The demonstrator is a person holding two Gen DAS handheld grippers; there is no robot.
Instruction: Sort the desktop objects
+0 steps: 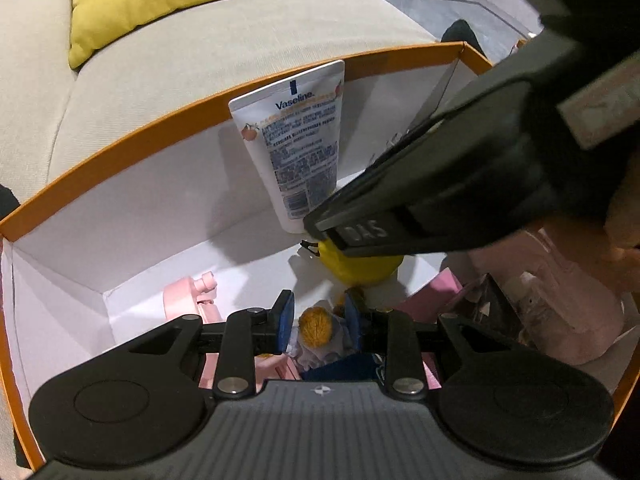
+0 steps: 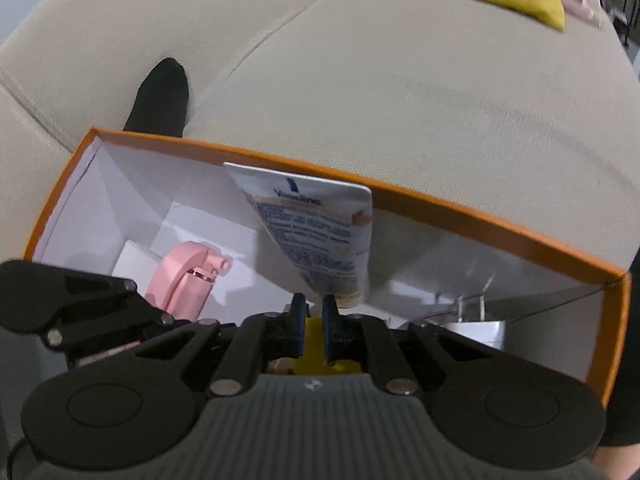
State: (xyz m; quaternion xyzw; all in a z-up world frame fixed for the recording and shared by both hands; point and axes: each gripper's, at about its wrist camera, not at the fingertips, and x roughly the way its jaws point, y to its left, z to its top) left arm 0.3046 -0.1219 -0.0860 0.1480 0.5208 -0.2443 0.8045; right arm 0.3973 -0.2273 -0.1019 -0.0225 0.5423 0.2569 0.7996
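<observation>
Left wrist view: left tool (image 1: 318, 328) clamped on a small doll (image 1: 316, 332) with orange yarn hair, low inside the orange-rimmed box (image 1: 120, 152); Vaseline tube (image 1: 296, 148) leaning on the far wall, pink item (image 1: 188, 300) by the left corner. Right wrist view: right tool (image 2: 313, 320) with jaws nearly together on a yellow object (image 2: 314, 344), tube (image 2: 316, 232) just beyond.

Left gripper (image 1: 318, 326) pointing steeply down, blue pads (image 1: 286, 322) pressing on small doll with orange yarn hair (image 1: 316, 332); right gripper (image 2: 312, 322) angling steeply down, jaws nearly shut, narrow gap between pads; crossing above left one.
</observation>
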